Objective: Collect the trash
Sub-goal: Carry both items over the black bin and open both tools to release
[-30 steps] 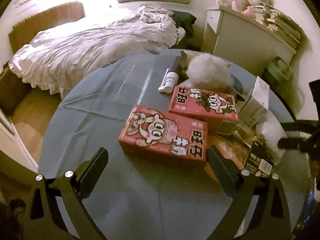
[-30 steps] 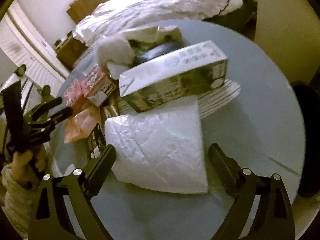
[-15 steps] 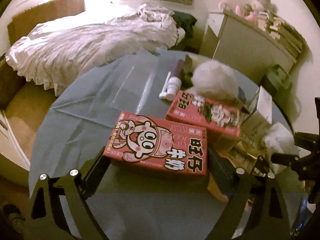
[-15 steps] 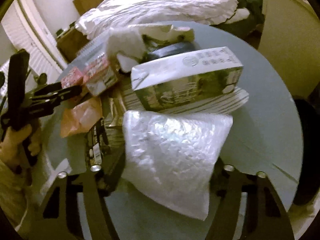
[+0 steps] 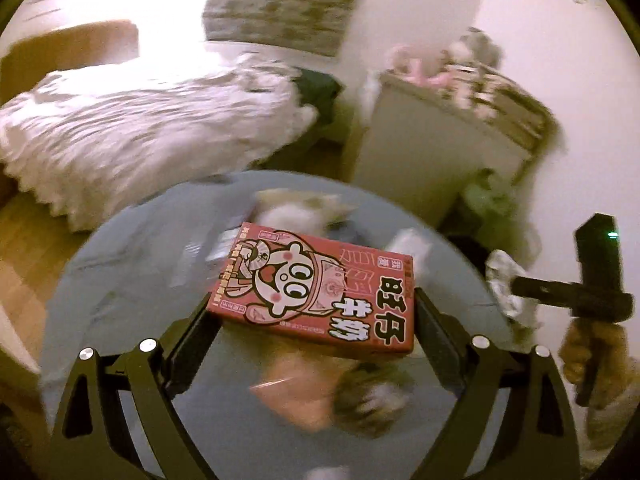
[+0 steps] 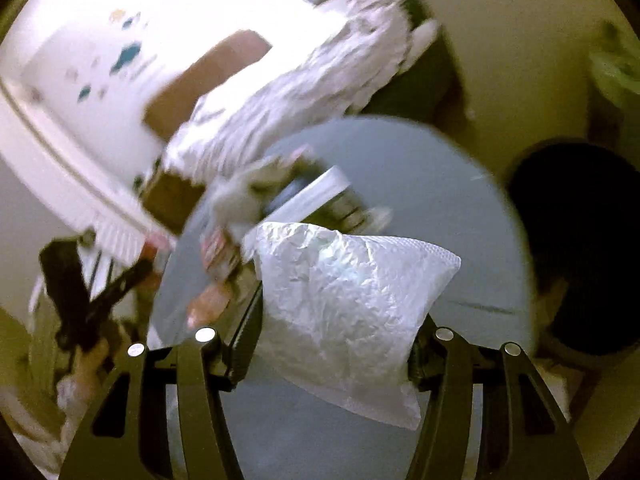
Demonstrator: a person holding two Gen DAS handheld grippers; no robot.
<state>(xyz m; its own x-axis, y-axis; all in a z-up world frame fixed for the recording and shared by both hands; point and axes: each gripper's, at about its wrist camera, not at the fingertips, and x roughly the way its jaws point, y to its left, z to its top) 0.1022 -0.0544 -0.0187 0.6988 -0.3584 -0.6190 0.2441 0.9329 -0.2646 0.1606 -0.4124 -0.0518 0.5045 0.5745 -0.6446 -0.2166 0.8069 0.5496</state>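
Note:
A red milk carton box (image 5: 320,284) with a cartoon face hangs above the round grey table (image 5: 132,280), and my left gripper (image 5: 314,304) is shut on its two short ends. A white bubble mailer (image 6: 348,280) sits crumpled between the fingers of my right gripper (image 6: 340,312). Those jaws are closing on it, the pads press into it, and it is lifted off the table (image 6: 420,184). Each view shows the other gripper in a person's hand at its edge: the right one (image 5: 560,296) and the left one (image 6: 100,300).
More litter lies blurred on the table: an orange wrapper (image 5: 296,392), a silver box (image 6: 316,196) and white wads. A dark round bin (image 6: 580,240) stands by the table's right side. A bed (image 5: 140,132) and a cabinet (image 5: 432,160) with plush toys lie beyond.
The left gripper closed on the red box and lifted it off the table. The right gripper closed on the bubble mailer, rose with it and rolled; both views swung upward.

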